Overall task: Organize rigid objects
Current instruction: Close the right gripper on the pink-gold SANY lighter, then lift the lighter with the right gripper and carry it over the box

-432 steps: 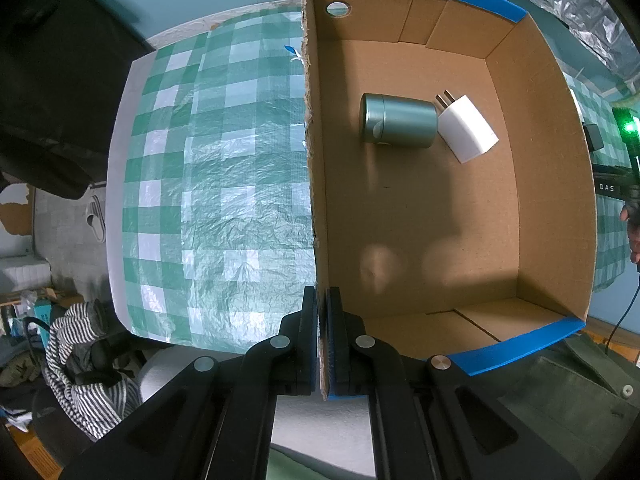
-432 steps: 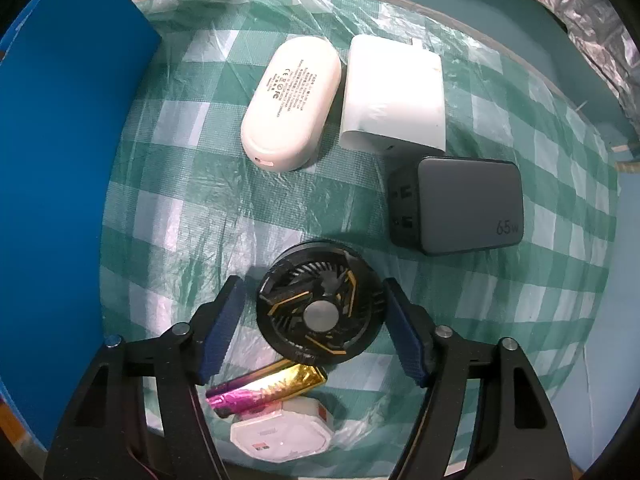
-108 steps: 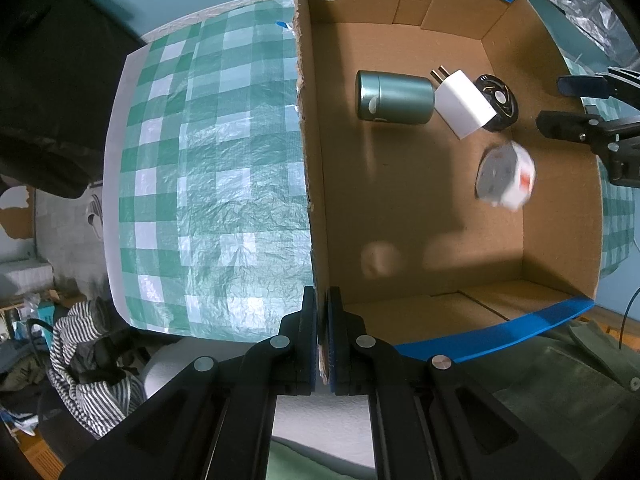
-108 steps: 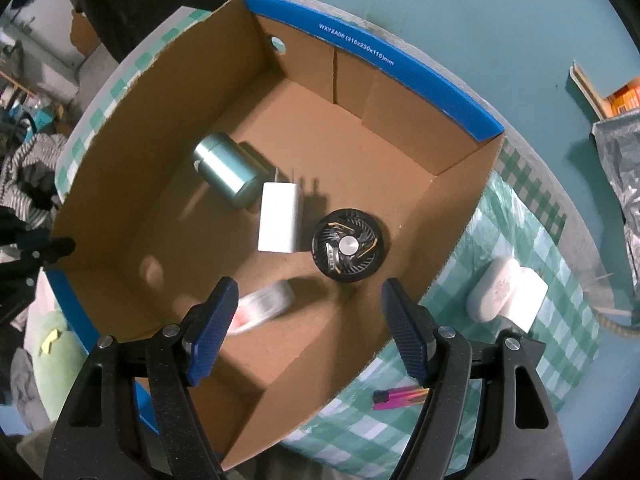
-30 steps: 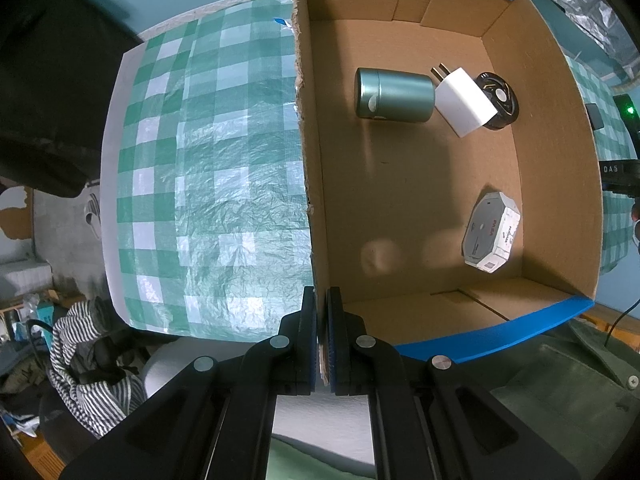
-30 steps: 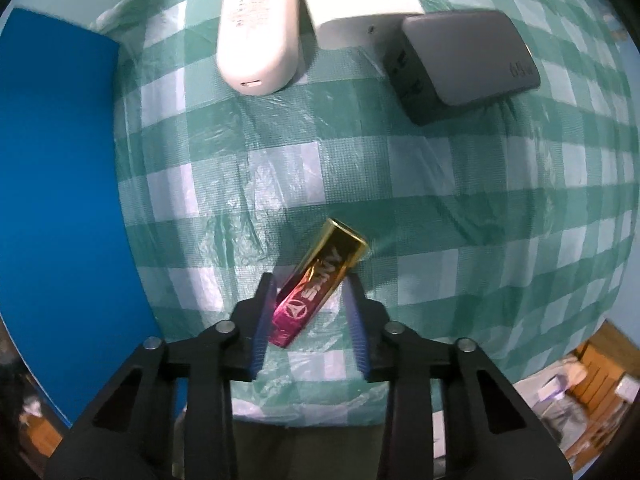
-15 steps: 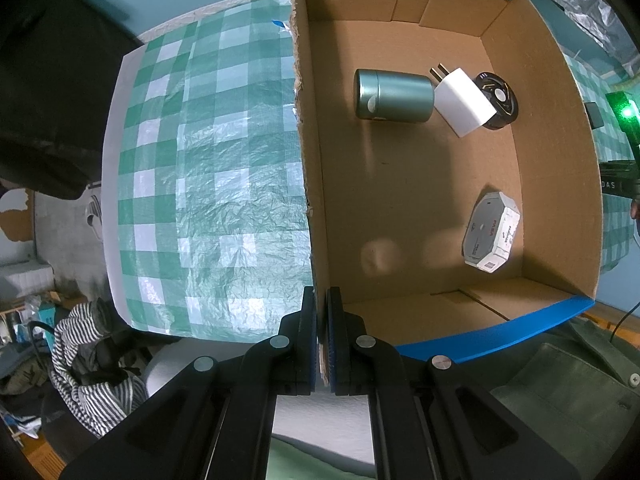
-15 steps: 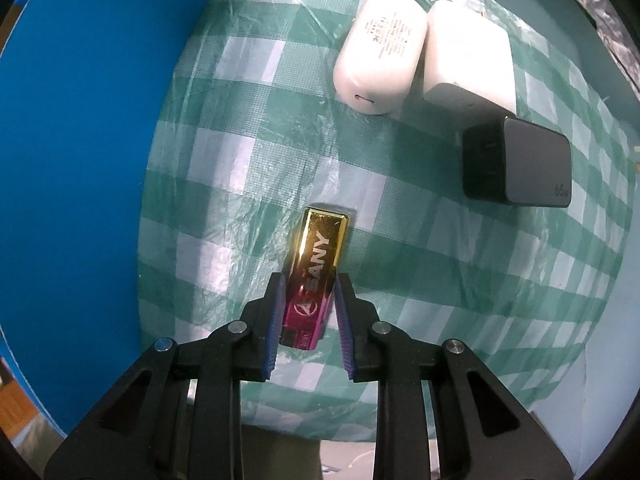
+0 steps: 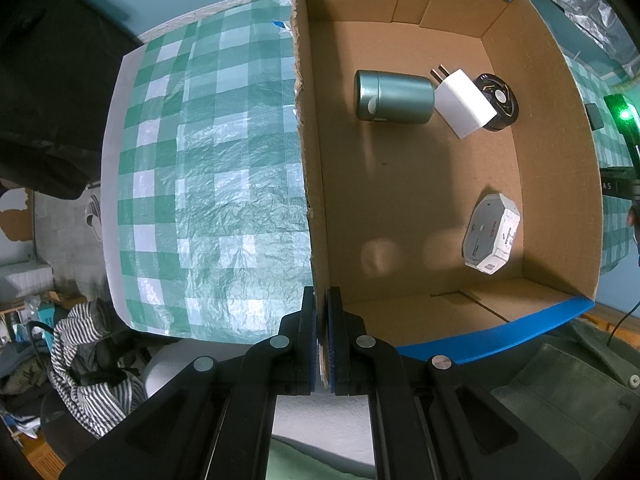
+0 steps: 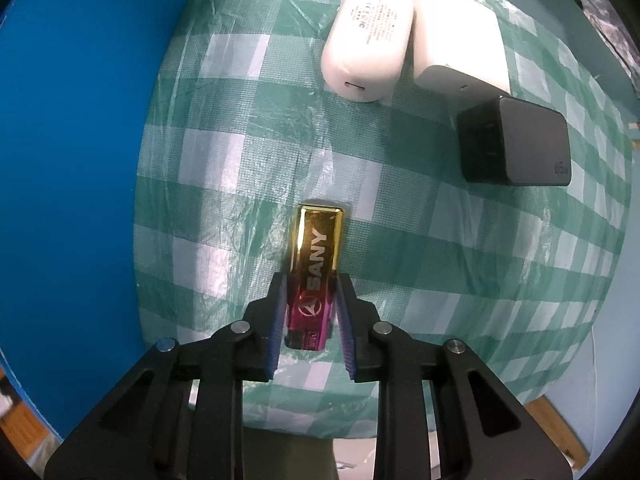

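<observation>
Between your right gripper (image 10: 310, 320) pads sits the gold-to-magenta lighter (image 10: 316, 276), "SANY" printed along its length with a small logo below the word. You've got both blue pads pressed onto its magenta end, so that claw is pinching the lighter while the gold end pokes out forward over the green checked tablecloth (image 10: 248, 184). Past the lighter's gold tip you can see a white oval case (image 10: 366, 32) with tiny grey print I can't read, a white charger block (image 10: 460, 36) touching it, and a dark grey charger (image 10: 516, 148) marked "65" off toward the lighter's right. To the lighter's left is the blue outer wall of the cardboard box (image 10: 68, 140).

Your left gripper (image 9: 322, 340) is clamped shut on the box's near side wall, pointing along it. Inside the box: a green metal canister (image 9: 394, 96) lying down, a white plug adapter (image 9: 464, 104) touching it, a black fan puck (image 9: 500, 100) behind the adapter, and an octagonal white box (image 9: 490, 234) with red lettering too small to read. Rim print reads roughly "(315x230x115)mm".
</observation>
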`<state>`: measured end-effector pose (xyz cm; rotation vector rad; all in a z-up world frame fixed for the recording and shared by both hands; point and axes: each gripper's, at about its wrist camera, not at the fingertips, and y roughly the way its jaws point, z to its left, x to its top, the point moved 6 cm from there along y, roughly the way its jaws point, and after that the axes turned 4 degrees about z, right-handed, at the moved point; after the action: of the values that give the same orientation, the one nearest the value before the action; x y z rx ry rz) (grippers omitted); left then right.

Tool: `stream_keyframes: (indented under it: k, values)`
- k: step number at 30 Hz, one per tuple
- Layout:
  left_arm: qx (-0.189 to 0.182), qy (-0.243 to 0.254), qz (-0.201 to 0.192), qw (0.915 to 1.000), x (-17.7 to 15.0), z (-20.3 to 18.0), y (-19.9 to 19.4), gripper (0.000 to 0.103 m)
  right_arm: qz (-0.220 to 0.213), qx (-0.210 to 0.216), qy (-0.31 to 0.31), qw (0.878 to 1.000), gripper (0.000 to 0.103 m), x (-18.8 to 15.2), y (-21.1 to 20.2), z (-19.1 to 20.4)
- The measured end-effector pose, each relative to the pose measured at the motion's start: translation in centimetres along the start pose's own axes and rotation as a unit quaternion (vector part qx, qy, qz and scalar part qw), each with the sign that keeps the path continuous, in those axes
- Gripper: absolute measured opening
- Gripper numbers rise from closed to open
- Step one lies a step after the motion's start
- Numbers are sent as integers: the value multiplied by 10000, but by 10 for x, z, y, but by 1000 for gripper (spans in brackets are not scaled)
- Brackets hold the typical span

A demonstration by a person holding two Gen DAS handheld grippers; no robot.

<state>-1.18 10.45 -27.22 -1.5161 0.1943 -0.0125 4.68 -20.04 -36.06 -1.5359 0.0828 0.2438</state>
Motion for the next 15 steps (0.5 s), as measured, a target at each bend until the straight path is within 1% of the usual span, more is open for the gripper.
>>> stream_keyframes:
  k: [5,9,15]
  values:
    - [-5,10,2,10000,2,0,0,4,-54,167,-35,9998,22,-4,-5,-12]
    - [-2,26,7,10000,3,-1,1,4,-154,165,-117,9997,22,-6,-16,-17]
    - [-5,33,8,10000,4,-1,1,4,-335,105,-343,9988,22,-7,-38,-9]
